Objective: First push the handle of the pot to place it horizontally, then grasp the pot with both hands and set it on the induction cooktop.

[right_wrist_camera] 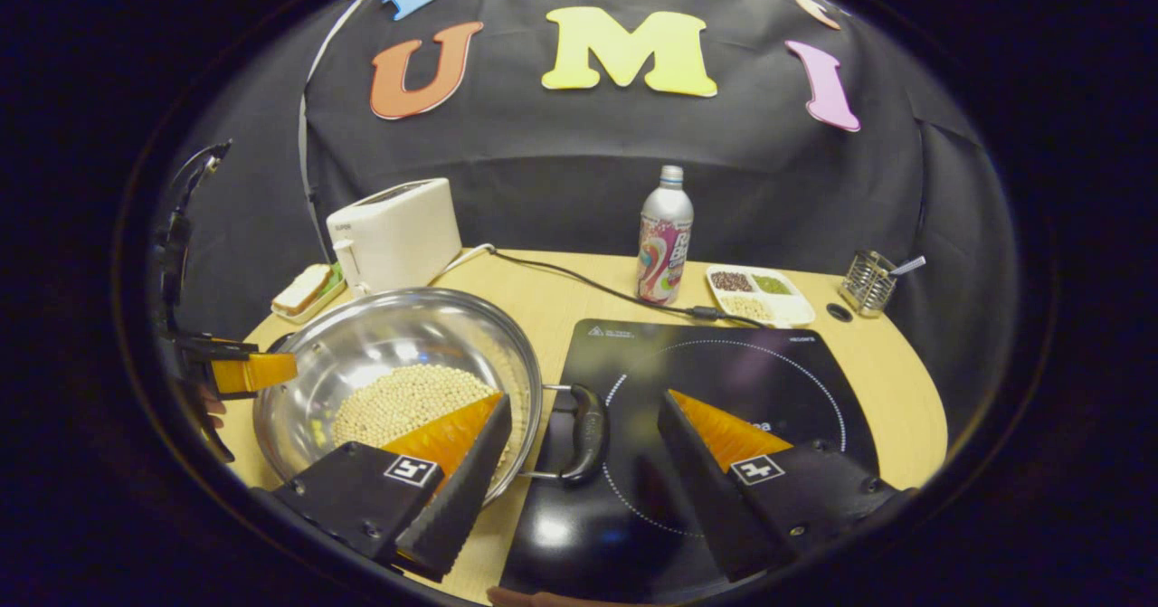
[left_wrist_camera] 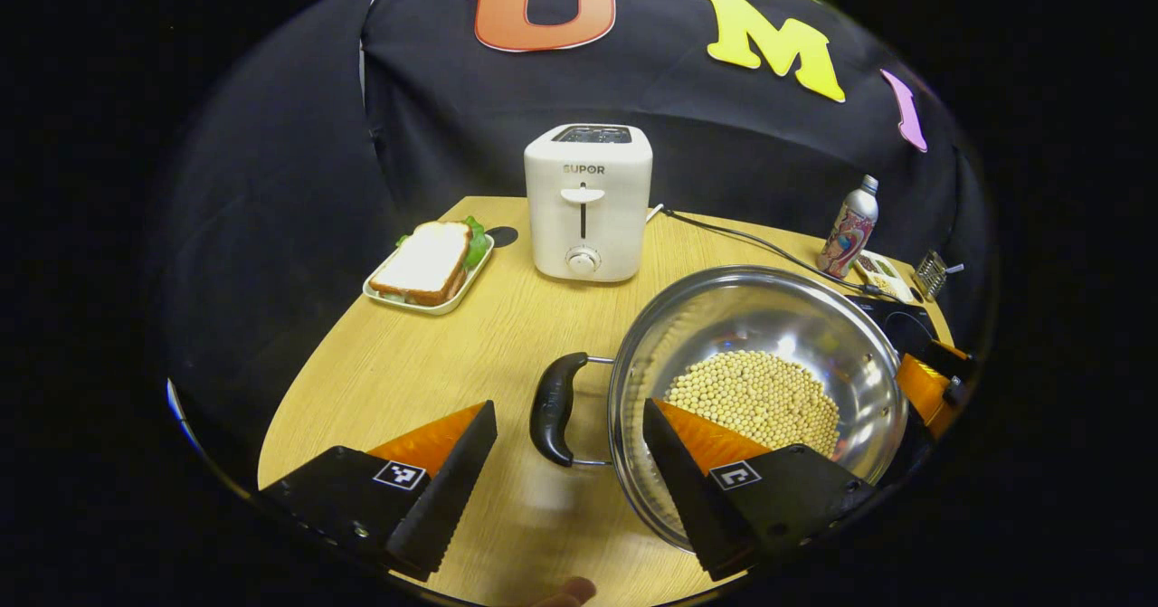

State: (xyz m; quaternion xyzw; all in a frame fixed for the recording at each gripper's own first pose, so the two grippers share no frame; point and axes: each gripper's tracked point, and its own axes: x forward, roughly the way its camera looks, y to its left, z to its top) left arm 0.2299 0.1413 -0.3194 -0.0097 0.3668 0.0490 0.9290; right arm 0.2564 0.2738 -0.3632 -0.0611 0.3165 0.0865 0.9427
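both grippers (left_wrist_camera: pixel 570 462) (right_wrist_camera: pixel 583 453) straddling pot (left_wrist_camera: pixel 760 390) handles

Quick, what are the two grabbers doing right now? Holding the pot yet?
Left hand-held gripper: open, straddling the pot's left handle, not gripping.
Right hand-held gripper: open, straddling the pot's right handle, not gripping.

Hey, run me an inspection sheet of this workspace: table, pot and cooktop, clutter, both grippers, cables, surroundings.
Surface: wooden table, bare in places.
Job's things: pot holding beans, beside the induction cooktop, not on it; one pot handle overhangs the cooktop's edge.
Clutter: toaster, sandwich tray, bottle, divided dish, wire holder.
Grippers: left gripper open, straddling the other handle; right gripper open.
Cables: black cord across the table.
Surroundings: black cloth wall.
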